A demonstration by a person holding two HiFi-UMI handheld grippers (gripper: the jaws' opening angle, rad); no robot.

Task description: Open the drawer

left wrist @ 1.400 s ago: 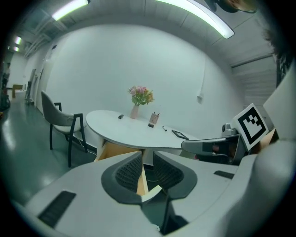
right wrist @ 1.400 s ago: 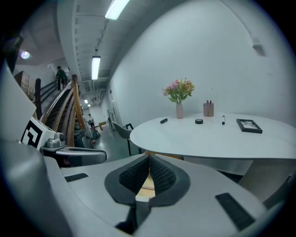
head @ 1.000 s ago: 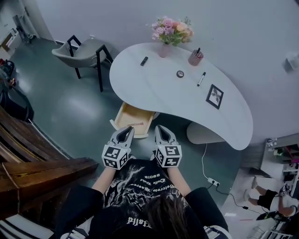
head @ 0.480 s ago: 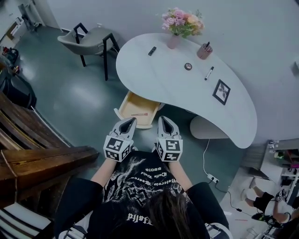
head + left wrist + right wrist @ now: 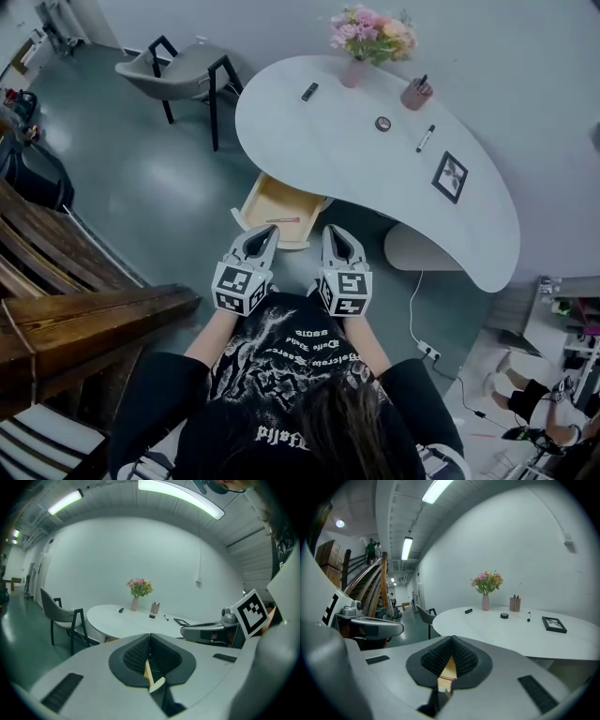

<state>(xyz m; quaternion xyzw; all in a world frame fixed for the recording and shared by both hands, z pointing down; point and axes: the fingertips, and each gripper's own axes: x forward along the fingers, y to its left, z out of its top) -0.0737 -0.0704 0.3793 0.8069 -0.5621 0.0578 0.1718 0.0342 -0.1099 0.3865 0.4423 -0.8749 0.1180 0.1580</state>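
Plainly the stiff, light drawer (image 5: 277,208), out at the desk's (image 5: 375,169) eight o'clock, probably pulls by its front lip; fingers of left gripper (image 5: 266,231) and right gripper (image 5: 330,232) closed, empty.

left tongs (image 5: 270,231): jaws together, empty | right tongs (image 5: 330,232): jaws together, empty | side by side, tilted down

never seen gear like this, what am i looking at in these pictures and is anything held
A person holds a two-jaw gripper in each hand: left gripper, right gripper. One picture comes from a camera on their head, looking down. The other two come from cameras riding on each gripper, looking along its jaws. Both pairs of jaws are together, holding nothing. On the white table: a vase of flowers, a pen cup, a marker, a picture frame. The drawer beneath is open.
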